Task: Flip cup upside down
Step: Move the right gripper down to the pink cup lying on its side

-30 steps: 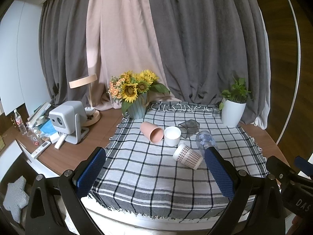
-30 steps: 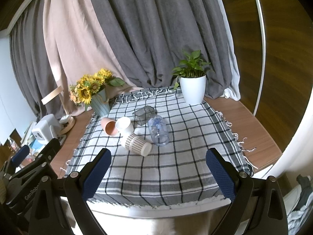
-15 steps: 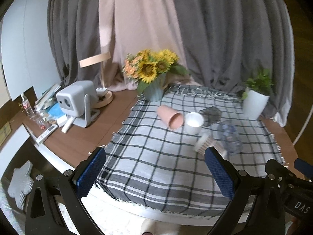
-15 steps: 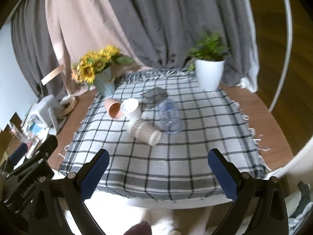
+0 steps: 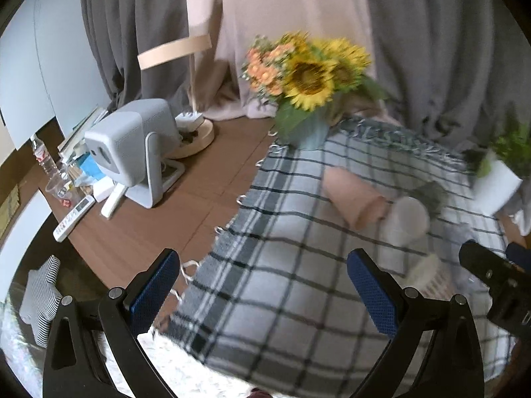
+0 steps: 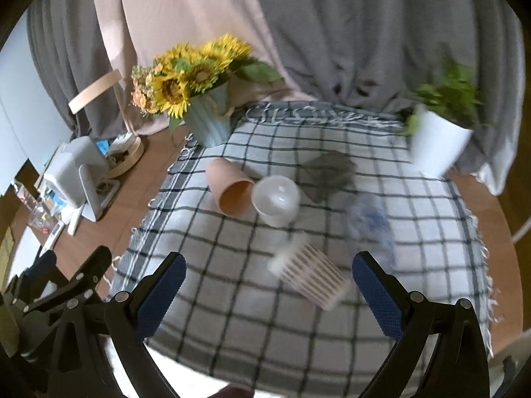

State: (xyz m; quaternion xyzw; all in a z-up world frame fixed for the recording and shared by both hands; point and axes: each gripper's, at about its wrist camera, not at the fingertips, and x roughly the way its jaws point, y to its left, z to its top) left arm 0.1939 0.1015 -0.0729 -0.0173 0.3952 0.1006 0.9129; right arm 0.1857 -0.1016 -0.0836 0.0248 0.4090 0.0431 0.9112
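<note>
Several cups rest on the checked cloth (image 6: pixel 232 315). A pink cup (image 6: pixel 230 190) lies on its side. A white cup (image 6: pixel 277 199) stands upright beside it. A striped paper cup (image 6: pixel 312 278) lies on its side, a clear glass (image 6: pixel 368 225) and a dark glass (image 6: pixel 327 174) lie behind. My right gripper (image 6: pixel 265 295) is open and empty, just short of the striped cup. My left gripper (image 5: pixel 262 292) is open and empty over the cloth's left part, with the pink cup (image 5: pixel 355 199) and white cup (image 5: pixel 406 220) ahead to the right.
A sunflower vase (image 6: pixel 207 119) stands at the cloth's back left, a white plant pot (image 6: pixel 436 146) at the back right. A grey projector (image 5: pixel 132 149), a lamp base (image 5: pixel 195 136), a remote (image 5: pixel 73 220) and clutter sit on the brown table (image 5: pixel 172 219) to the left.
Both grippers have moved forward and lower towards the table, so the cups look larger. The left view has swung to the left. Both stay open.
</note>
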